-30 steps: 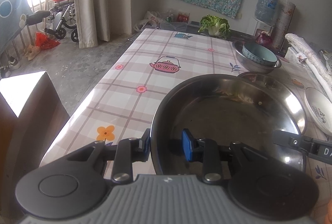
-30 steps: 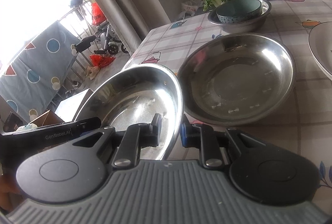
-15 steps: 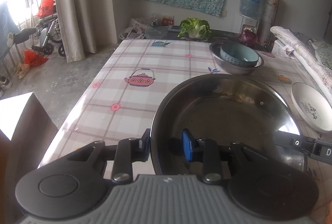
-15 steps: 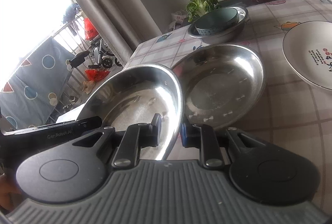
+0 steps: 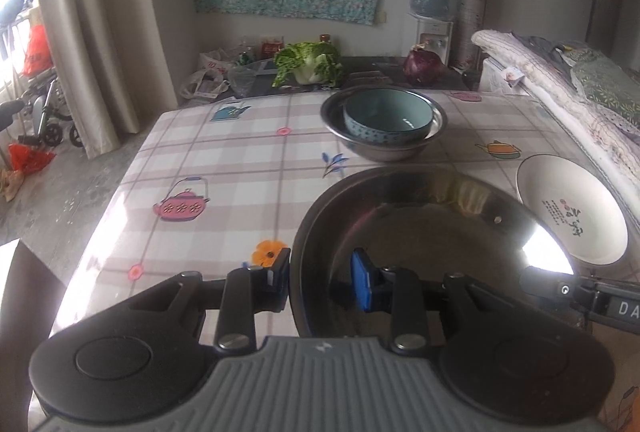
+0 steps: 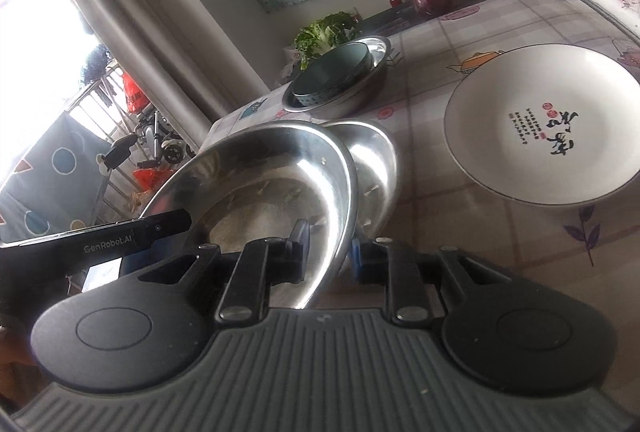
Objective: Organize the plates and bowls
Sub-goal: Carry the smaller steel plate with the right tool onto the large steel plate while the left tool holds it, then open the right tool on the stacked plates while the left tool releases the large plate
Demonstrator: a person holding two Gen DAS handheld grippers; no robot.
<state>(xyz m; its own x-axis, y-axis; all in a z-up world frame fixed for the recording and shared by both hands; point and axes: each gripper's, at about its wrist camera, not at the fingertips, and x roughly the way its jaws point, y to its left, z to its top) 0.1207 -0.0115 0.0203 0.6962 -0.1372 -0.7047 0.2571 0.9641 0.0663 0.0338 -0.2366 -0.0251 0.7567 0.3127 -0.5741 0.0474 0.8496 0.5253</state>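
Both the left gripper [image 5: 320,282] and the right gripper [image 6: 329,247] clench opposite rims of the wide shiny steel basin [image 6: 280,168], tilted over a second steel basin [image 6: 376,156] on the table [image 5: 224,152]. Beside them lies a white printed plate [image 6: 544,124] (near the table's right edge); beyond, a teal bowl [image 5: 388,116] nests in a steel bowl [image 5: 384,148].

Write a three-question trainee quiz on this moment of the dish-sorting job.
1. True or false: both grippers clamp the rim of one steel plate.
2. What sits inside the steel bowl at the far end of the table?
3. The second steel plate lies: A) partly under the held one, B) on the white plate, C) on the floor.

Key: 1 true; 2 a teal bowl; 3 A.
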